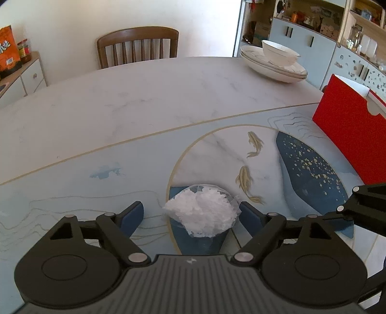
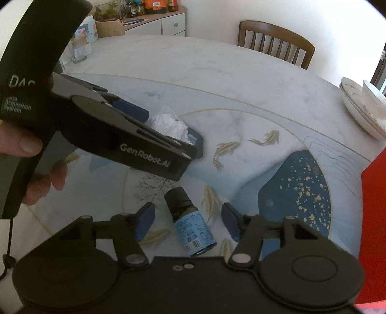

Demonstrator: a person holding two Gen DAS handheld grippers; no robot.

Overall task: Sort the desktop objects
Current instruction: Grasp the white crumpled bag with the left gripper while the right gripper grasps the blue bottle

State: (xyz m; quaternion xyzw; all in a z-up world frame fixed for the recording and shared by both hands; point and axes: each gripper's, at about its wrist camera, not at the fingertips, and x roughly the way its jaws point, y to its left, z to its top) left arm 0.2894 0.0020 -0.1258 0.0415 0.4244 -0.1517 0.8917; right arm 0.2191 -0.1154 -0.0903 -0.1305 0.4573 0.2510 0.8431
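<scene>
A crumpled white tissue wad in clear plastic wrap (image 1: 205, 212) lies on the patterned table between the blue pads of my left gripper (image 1: 191, 216), which is open around it without touching. In the right wrist view the left gripper (image 2: 168, 128) sits over the same wad (image 2: 168, 124). A small dark bottle with a blue label (image 2: 190, 222) lies on its side between the open fingers of my right gripper (image 2: 188, 223). A red box (image 1: 349, 135) stands at the right.
Stacked white plates with a bowl (image 1: 275, 62) sit at the table's far right. A wooden chair (image 1: 137, 46) stands behind the table. A glass jar (image 2: 78, 48) stands at the table's far left edge. A cabinet with jars (image 2: 154, 19) is beyond.
</scene>
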